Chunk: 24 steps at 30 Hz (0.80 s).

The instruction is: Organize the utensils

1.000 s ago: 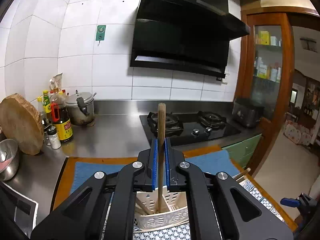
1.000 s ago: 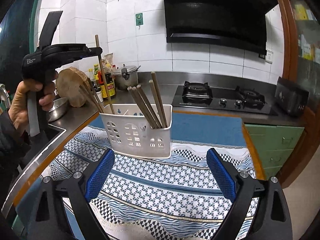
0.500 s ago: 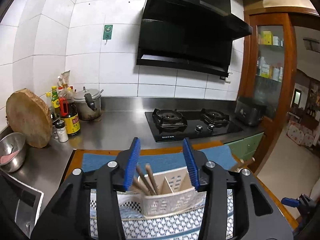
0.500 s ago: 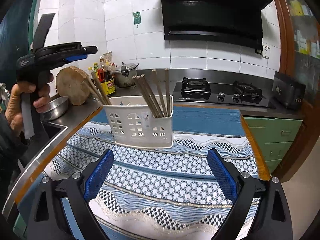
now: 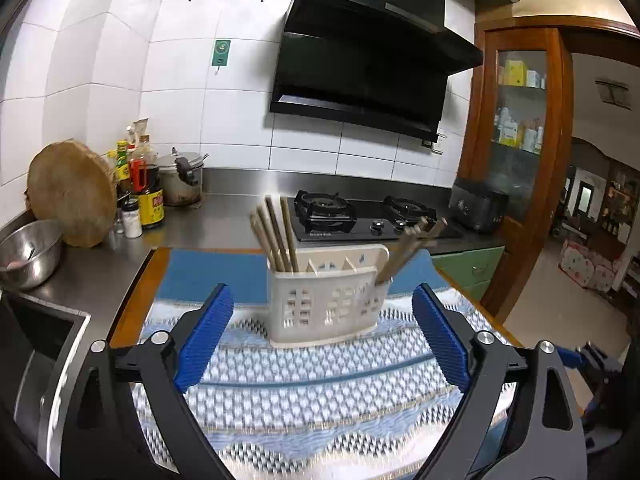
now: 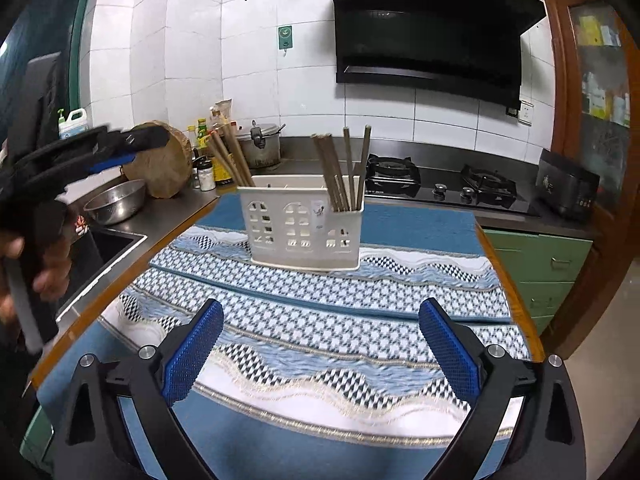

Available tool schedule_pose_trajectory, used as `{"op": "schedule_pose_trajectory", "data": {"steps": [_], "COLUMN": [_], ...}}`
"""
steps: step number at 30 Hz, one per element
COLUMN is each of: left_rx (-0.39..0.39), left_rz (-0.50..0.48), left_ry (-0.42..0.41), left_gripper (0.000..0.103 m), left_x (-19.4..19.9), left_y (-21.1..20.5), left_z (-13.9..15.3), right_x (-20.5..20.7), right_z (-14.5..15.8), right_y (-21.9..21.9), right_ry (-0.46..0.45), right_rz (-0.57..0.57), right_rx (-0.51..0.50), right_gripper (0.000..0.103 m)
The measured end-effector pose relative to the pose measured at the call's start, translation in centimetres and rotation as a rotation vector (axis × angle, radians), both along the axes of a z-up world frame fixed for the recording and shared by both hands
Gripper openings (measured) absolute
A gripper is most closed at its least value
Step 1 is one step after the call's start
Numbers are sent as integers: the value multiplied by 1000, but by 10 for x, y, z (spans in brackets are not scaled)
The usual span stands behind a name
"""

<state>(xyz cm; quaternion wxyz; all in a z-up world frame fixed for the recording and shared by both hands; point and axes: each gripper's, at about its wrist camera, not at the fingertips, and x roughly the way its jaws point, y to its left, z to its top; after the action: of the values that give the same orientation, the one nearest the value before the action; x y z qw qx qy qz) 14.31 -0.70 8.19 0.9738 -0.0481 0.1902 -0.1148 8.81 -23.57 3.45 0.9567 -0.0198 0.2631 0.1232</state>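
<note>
Your left claw (image 5: 322, 340) stands wide open with nothing between its blue pads (image 5: 206, 332), low over the patterned cloth (image 5: 320, 392) and facing the white holder (image 5: 326, 296). The holder sits upright on the cloth on the worktop (image 5: 100, 276). From this side, one bunch of chopsticks (image 5: 274, 234) stands in its left compartment, leaning left, and a second bunch (image 5: 412, 246) leans out to the right from the right end; the middle compartments may be bare, though motion blur makes that hard to confirm.

Your right claw (image 6: 320, 350) is also spread wide and holds nothing, hovering above the near part of the cloth (image 6: 340, 300), well short of the holder (image 6: 302, 222). In this view your left claw (image 6: 116, 148) shows at the left edge, blurred, held in your hand (image 6: 48, 264) above the sink (image 6: 100, 248).

Beyond the holder lie the hob (image 6: 440, 186), a steel bowl (image 6: 116, 200), a round wooden board (image 6: 160, 164) and some bottles (image 5: 144, 188).
</note>
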Motion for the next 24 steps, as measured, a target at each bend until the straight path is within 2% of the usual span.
{"op": "schedule_pose_trajectory", "data": {"steps": [8, 20, 24], "left_rx": [-43, 86, 89], "left_rz": [32, 66, 74], "left_ry": [52, 53, 64], "left_gripper": [96, 97, 98], "left_x": [-59, -123, -137], "left_y": [17, 12, 14], "left_z": [-37, -60, -64], "right_x": [-30, -65, -75], "right_z": [-16, -25, -26], "right_y": [2, -2, 0], "right_ry": [23, 41, 34], "right_rz": [-44, -90, -96], "right_rx": [-28, -5, -8], "right_gripper": [96, 96, 96]}}
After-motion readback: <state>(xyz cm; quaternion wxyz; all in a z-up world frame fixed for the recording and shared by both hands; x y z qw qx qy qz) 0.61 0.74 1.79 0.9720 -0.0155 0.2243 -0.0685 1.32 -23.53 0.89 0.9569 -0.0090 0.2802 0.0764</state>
